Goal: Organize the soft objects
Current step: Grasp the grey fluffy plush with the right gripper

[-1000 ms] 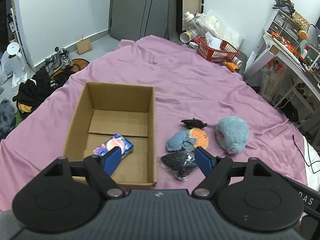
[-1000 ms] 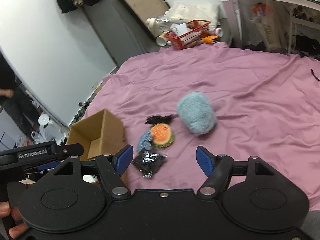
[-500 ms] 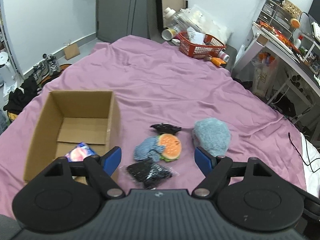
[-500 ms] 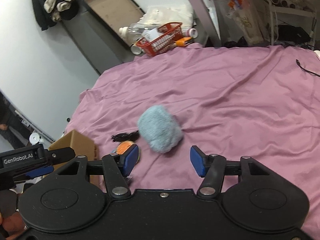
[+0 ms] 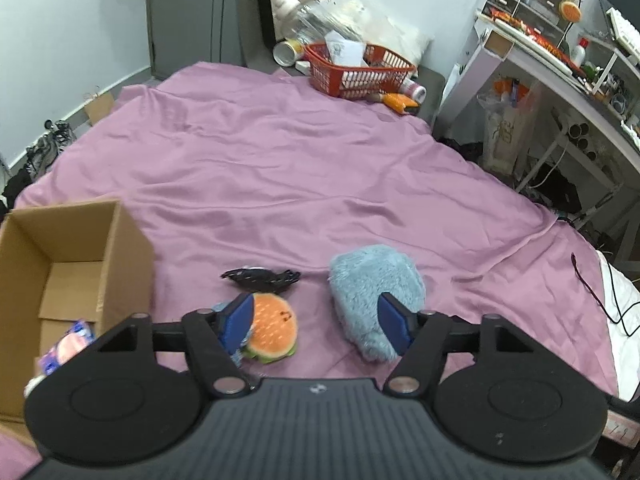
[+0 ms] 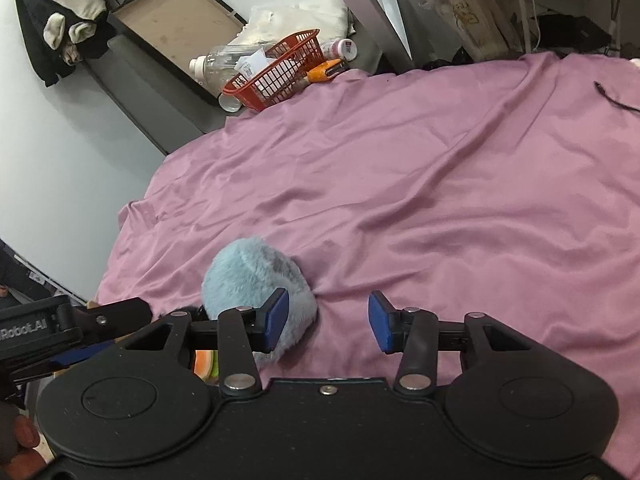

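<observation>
Nearby, fluffy blue plush [image 6: 256, 276] (beside burger toy [image 5: 274, 328]).

A fluffy blue plush [image 5: 374, 284] lies on the bed behind the left claw's [image 5: 316, 320] right finger; a burger toy [image 5: 274, 328] rests beside its left finger.

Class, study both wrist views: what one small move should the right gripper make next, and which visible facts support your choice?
Probably shift the right gripper a little to its left, to centre it on the fluffy blue plush, then lower it. It is open and empty, but only its left finger overlaps the plush; the gap sits over the bare purple sheet. The cardboard box has room.
</observation>
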Demonstrator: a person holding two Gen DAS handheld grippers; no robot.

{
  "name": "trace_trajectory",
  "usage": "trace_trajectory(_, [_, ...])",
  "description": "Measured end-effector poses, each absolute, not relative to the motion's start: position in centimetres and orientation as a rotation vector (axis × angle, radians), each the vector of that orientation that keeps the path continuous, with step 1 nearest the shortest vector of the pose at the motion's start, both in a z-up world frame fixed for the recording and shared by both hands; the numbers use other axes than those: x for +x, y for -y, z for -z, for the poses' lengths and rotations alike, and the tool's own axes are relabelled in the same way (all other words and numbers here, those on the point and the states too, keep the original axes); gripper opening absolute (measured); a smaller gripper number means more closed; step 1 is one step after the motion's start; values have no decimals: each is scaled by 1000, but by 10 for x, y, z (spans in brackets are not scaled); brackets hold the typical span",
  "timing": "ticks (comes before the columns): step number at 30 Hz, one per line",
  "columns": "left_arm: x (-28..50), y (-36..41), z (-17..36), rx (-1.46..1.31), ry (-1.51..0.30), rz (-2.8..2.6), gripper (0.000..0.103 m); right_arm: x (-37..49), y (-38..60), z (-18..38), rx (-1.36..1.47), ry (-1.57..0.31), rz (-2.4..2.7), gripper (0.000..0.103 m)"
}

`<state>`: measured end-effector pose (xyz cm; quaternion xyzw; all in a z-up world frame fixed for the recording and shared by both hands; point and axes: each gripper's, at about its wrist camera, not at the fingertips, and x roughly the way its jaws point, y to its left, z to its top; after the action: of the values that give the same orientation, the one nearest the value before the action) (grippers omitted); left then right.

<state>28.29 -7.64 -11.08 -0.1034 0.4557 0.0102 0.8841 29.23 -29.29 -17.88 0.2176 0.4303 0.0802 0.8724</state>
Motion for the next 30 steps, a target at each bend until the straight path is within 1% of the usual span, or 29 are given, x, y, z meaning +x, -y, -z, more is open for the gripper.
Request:
trace_trajectory(7, [313, 84, 127, -211, -963, -20, 64, 311, 296, 198, 509, -881, -185, 44])
trace_trajectory(12, [328, 90, 133, -212, -981, 3, 64, 317, 285, 207, 515, -908, -239, 44])
trace_trajectory(20, [332, 90, 148, -211, -1023, 0, 64, 319, 275, 217, 613, -963, -370, 44])
trace_trajectory(21, [331, 88, 152, -221, -1034, -12, 60, 319, 274, 218, 616, -969, -379, 43])
trace_trajectory(22, [330, 86, 155, -228, -1045, -21, 53, 319, 272, 218, 613, -974, -390, 40])
trace_trajectory(23, [329, 84, 158, -231, -1057, -29, 49, 318, 271, 219, 609, -981, -398, 36])
trace_trajectory(24, [327, 81, 162, -238, -1068, -37, 39, 318, 269, 219, 605, -991, -410, 32])
trace_trajectory(25, [325, 79, 165, -257, -1075, -37, 32, 317, 266, 219, 604, -998, -433, 20])
trace_trajectory(28, [318, 74, 162, -281, -1066, -39, 28, 313, 263, 211, 581, -991, -441, 15])
trace_trajectory(30, [314, 74, 156, -272, -1052, -29, 27, 310, 262, 203, 557, -980, -440, 14])
